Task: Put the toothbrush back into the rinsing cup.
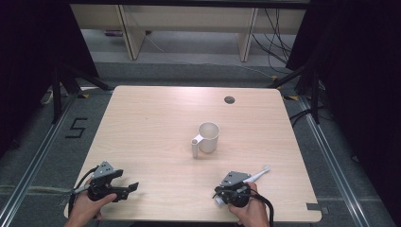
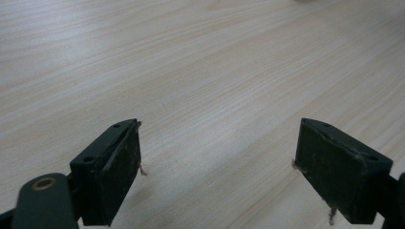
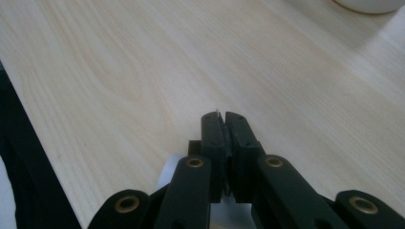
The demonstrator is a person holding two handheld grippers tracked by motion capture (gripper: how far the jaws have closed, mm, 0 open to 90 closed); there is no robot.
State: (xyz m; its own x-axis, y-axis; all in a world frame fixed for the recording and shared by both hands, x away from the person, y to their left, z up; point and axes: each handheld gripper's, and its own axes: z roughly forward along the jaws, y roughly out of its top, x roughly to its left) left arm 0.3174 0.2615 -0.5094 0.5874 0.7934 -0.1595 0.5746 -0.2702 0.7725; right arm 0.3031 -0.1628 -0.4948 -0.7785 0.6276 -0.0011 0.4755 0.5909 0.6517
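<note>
A white mug (image 1: 208, 137) stands upright mid-table, its handle (image 1: 195, 145) turned to the front left. My right gripper (image 1: 218, 195) rests near the front edge on the right, pointing left. In the right gripper view its jaws (image 3: 222, 117) are pressed together, and a white piece (image 3: 168, 172) shows under and between them near their base. A slim white utensil (image 1: 259, 174) sticks out from that gripper to the back right. My left gripper (image 1: 131, 189) lies at the front left, its jaws wide apart over bare wood (image 2: 217, 143) with nothing between them.
The light wooden table (image 1: 156, 118) has a round cable hole (image 1: 229, 100) near its far edge. In the right gripper view the table's front edge (image 3: 28, 143) runs close on the left. Dark stands and cables line the floor on both sides.
</note>
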